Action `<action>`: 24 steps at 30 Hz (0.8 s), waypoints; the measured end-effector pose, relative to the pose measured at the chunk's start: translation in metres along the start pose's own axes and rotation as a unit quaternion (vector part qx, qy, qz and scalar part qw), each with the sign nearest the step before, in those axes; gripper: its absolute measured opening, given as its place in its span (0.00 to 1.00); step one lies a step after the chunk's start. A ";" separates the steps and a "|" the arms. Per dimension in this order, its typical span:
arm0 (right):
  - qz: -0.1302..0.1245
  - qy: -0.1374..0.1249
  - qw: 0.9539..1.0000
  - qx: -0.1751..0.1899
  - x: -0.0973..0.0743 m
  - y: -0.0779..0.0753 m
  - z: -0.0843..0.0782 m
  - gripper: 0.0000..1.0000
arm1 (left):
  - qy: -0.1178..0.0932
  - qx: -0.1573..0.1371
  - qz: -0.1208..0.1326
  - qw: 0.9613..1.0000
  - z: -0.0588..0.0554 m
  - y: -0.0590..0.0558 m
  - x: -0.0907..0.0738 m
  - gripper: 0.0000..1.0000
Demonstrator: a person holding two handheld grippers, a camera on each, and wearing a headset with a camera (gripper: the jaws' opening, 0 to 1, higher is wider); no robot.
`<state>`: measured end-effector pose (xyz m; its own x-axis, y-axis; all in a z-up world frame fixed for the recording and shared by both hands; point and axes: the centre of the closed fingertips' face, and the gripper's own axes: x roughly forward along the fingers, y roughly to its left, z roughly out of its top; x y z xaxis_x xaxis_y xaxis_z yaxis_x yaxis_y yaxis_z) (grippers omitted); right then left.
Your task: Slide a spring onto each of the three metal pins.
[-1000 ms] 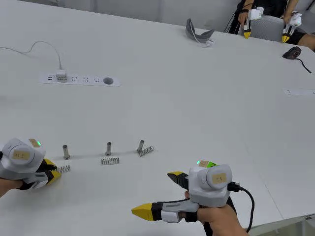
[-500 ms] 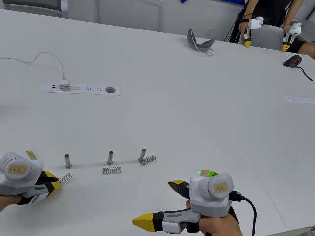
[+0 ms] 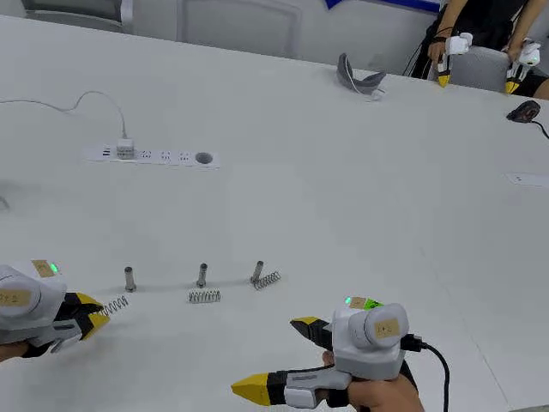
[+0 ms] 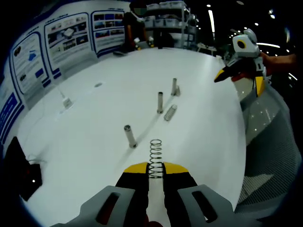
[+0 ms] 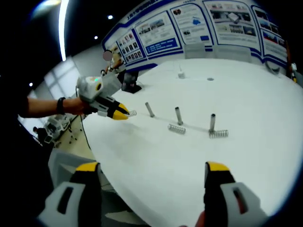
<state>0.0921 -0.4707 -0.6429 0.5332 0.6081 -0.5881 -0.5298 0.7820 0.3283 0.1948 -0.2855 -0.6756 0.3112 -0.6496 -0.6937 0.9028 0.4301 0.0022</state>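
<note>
- Pinching a spring [image 4: 155, 153] by its near end between the pressed-together yellow tips of the left gripper [image 4: 155, 169], with the coil sticking straight out ahead of the jaws.
- Pointing that spring's free end just to the right of the nearest pin [image 4: 129, 136], which stands upright and bare a little ahead of the tips, without touching it.
- Facing, farther ahead of the left gripper and in the same row, the middle pin [image 4: 160, 102] and the far pin [image 4: 174, 87], both upright and both bare.
- Passing over a second spring [image 4: 170, 112] lying flat just beside the middle pin, on the side toward the right gripper [image 3: 279, 356], and a third spring [image 3: 268, 280] lying at the foot of the far pin.
- Holding the right gripper with its jaws spread wide and gripping nothing, well apart from the pins and springs, above the white table [image 3: 360, 197] near its front edge.
- Framing all three pins between those spread tips in the right gripper view, with the left gripper off to the front left.
- Showing a power strip [image 3: 150, 155] well beyond the pins.
</note>
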 end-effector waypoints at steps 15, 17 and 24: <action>0.017 -0.002 1.000 0.000 0.001 0.009 -0.003 0.90 | -0.036 0.004 -0.003 0.999 0.018 -0.027 -0.017 0.10; 0.020 -0.001 1.000 -0.001 0.002 0.011 -0.003 0.90 | -0.036 0.009 -0.008 0.999 0.019 -0.035 -0.017 0.10; 0.032 -0.009 0.999 0.005 0.004 0.016 0.001 0.88 | -0.046 0.023 -0.034 0.998 0.032 -0.067 -0.011 0.10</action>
<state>0.0864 -0.4561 -0.6393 0.5101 0.6594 -0.5522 -0.5570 0.7425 0.3720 0.1406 -0.3279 -0.6451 0.2732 -0.7321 -0.6240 0.9348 0.3551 -0.0073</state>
